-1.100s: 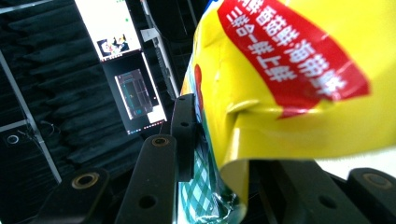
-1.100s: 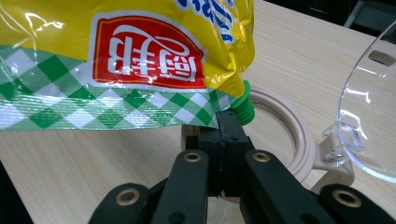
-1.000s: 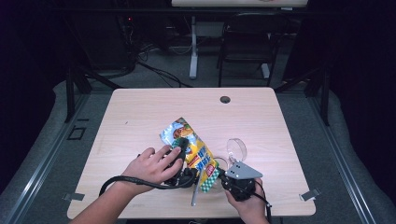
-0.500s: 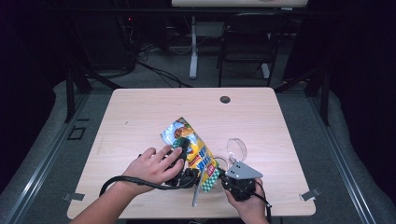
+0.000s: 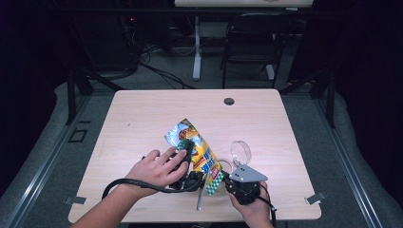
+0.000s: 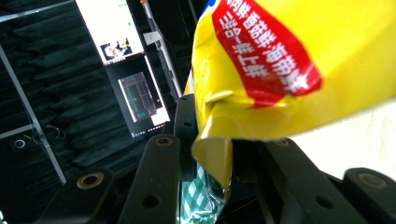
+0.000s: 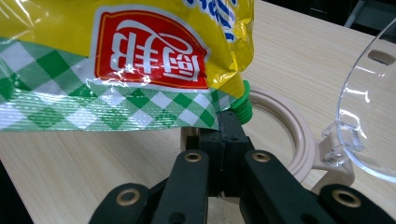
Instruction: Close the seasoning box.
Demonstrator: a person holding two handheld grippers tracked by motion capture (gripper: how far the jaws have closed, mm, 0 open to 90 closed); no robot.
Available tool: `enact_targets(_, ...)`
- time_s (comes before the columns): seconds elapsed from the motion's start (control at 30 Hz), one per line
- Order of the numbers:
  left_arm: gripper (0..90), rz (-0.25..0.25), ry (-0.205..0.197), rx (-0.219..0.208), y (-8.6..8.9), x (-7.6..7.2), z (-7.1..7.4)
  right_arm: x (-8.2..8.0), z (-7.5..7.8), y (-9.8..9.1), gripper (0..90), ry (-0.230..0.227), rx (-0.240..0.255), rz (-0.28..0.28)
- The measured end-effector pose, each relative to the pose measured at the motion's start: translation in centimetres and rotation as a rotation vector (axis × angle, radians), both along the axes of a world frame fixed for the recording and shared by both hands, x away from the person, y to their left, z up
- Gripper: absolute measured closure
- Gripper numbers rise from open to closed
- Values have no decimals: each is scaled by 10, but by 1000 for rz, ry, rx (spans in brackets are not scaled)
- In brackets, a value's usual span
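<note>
Here a yellow snack bag [image 5: 196, 151] with a green-check bottom band is held over the near middle of the table [image 5: 142, 114], gripped from both sides. The left hand-held gripper [image 6: 205, 154] has its jaws narrowed on a folded edge of the bag; they have just been closing a little further, with the foil pinched between them in the left gripper view. The right hand-held gripper [image 7: 227, 135] stands fully closed, its jaws pressed together at the bag's lower corner, just beside a small green cap [image 7: 243, 108]; whether the pads pinch the seam or the cap itself cannot be told from the right gripper view. Just right of the bag on the table lies a beige ring [image 7: 289, 135] carrying a clear hinged lid [image 7: 369, 112], tipped upward; what the ring belongs to is unclear. A dark grommet [image 5: 229, 101] sits at the far edge. The step in hand appears to be securing the bag at two points, probably before opening it or pouring from it. The next move calls for a firm, steady left grip while the right works at the corner, since thin foil could slip or tear unevenly.
</note>
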State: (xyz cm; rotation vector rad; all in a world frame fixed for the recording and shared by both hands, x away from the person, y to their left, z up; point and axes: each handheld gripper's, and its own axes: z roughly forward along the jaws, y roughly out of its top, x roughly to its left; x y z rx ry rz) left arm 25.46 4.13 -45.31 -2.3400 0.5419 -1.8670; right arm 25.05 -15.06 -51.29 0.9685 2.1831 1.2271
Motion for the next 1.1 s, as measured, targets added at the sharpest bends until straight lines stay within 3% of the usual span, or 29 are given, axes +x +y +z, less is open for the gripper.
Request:
enact_targets(0.2, 763, -1, 0, -12, 0, 0, -1, 0, 0, 0, 900, 1, 4, -2)
enact_targets(1.1, 774, -12, -10, 6, -5, -1, 4, 0, 0, -1, 900, -1, 16, -7)
